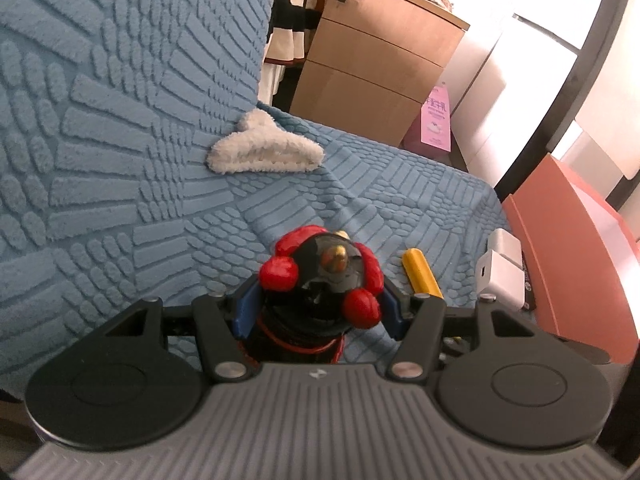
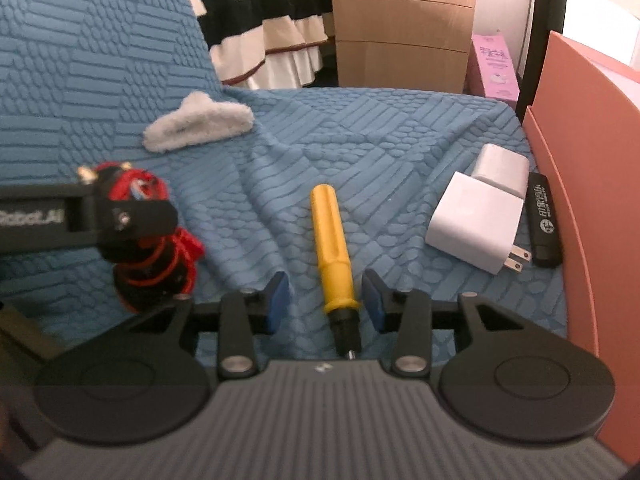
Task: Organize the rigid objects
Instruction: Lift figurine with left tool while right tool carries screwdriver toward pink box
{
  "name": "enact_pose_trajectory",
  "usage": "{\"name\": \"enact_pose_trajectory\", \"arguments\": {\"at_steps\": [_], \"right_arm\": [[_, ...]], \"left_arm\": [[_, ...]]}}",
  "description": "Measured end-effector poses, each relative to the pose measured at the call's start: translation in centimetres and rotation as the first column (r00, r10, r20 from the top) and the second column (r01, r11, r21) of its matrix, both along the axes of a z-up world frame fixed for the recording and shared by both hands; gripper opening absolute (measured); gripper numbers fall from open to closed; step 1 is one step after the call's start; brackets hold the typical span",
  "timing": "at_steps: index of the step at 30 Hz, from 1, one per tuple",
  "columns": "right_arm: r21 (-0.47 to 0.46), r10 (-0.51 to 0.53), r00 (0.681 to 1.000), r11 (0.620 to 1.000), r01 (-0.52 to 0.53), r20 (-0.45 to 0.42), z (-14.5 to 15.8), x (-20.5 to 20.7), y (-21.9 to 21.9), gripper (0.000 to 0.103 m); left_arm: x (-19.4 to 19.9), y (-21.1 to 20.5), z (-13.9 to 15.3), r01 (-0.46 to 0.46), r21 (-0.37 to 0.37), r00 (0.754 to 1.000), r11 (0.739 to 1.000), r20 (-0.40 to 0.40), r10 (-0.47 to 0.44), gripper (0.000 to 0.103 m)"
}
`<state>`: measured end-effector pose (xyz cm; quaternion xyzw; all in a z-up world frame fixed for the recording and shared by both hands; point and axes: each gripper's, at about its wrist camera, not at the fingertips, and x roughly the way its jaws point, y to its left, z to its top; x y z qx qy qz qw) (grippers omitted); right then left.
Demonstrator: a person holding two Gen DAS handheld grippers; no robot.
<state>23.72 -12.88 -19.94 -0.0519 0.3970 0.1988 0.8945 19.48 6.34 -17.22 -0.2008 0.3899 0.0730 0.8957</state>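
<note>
My left gripper [image 1: 318,308] is shut on a black and red figurine [image 1: 320,276] and holds it above the blue textured sofa cover [image 1: 160,184]. In the right wrist view the figurine [image 2: 152,236] hangs in the left gripper at the left. My right gripper [image 2: 324,300] is open, its blue pads on either side of a yellow screwdriver [image 2: 332,240] that lies on the cover. The screwdriver also shows in the left wrist view [image 1: 422,272]. Two white chargers [image 2: 480,208] and a black USB stick [image 2: 544,220] lie at the right by a salmon box [image 2: 568,184].
A white fluffy cloth [image 2: 200,124] lies where seat and backrest meet. A wooden drawer cabinet [image 2: 404,24] and a pink carton [image 2: 496,68] stand beyond the sofa. A striped fabric [image 2: 260,28] hangs behind.
</note>
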Motion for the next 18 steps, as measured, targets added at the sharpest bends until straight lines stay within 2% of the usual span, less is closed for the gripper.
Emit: {"name": "enact_pose_trajectory", "arguments": {"at_steps": [2, 3, 18], "right_arm": [[-0.004, -0.020, 1.000, 1.000, 0.020, 0.013, -0.1, 0.0, 0.1, 0.026], [-0.017, -0.034, 0.999, 0.999, 0.035, 0.017, -0.1, 0.0, 0.2, 0.022], [0.055, -0.117, 0.993, 0.992, 0.117, 0.004, 3.9, -0.9, -2.7, 0.021]], "left_arm": [[-0.1, 0.0, 0.1, 0.000, -0.009, 1.000, 1.000, 0.001, 0.000, 0.065], [-0.1, 0.0, 0.2, 0.001, -0.010, 1.000, 1.000, 0.003, -0.001, 0.065], [0.4, -1.8, 1.3, 0.055, -0.022, 0.998, 0.998, 0.036, -0.054, 0.065]]}}
